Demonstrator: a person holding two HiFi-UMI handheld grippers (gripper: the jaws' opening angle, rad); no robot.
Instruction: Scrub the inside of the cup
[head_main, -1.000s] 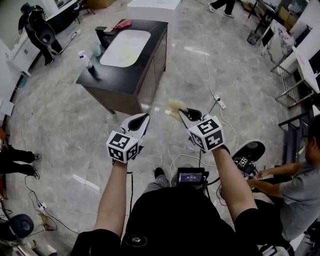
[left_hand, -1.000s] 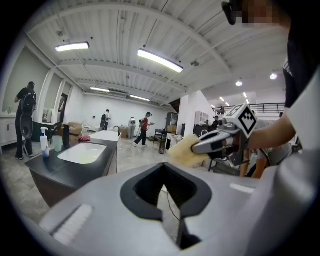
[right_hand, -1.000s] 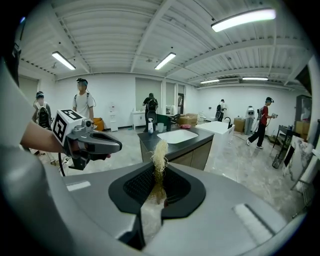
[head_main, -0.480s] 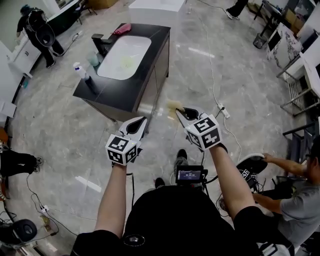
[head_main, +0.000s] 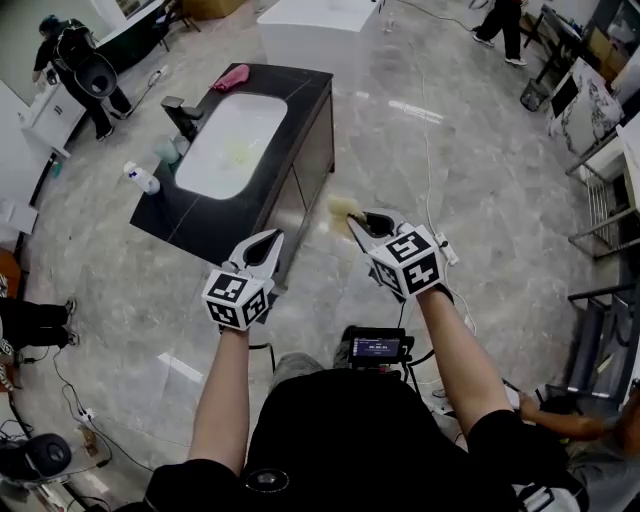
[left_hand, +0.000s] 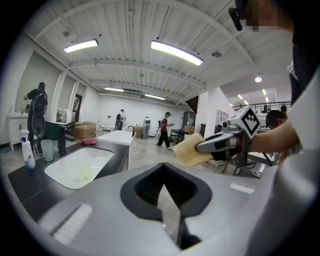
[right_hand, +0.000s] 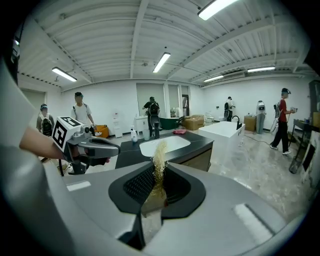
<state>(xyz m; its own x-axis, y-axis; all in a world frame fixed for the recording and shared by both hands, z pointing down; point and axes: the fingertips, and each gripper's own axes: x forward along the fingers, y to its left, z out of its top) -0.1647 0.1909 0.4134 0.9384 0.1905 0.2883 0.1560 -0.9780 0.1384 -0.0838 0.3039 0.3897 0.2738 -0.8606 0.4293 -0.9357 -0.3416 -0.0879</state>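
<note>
A pale green cup (head_main: 166, 150) stands on the black counter (head_main: 305, 110), left of the white sink (head_main: 236, 142) and beside the dark faucet (head_main: 180, 112). In the left gripper view the cup (left_hand: 47, 149) is far off at the left. My right gripper (head_main: 362, 222) is shut on a yellow sponge (head_main: 343, 208), which sticks up between its jaws (right_hand: 160, 160). My left gripper (head_main: 262, 243) is shut with nothing in it. Both hang over the floor in front of the counter's near corner, well short of the cup.
A white spray bottle (head_main: 141, 178) lies or leans near the counter's left edge, and a pink cloth (head_main: 232, 77) rests at its far end. A white block (head_main: 320, 25) stands behind it. People stand around the room; cables (head_main: 425, 120) run over the floor.
The counter has come nearer and slid down the head view. Both grippers have travelled forward toward it, side by side, both still shut, and the sponge stays in the right one.
</note>
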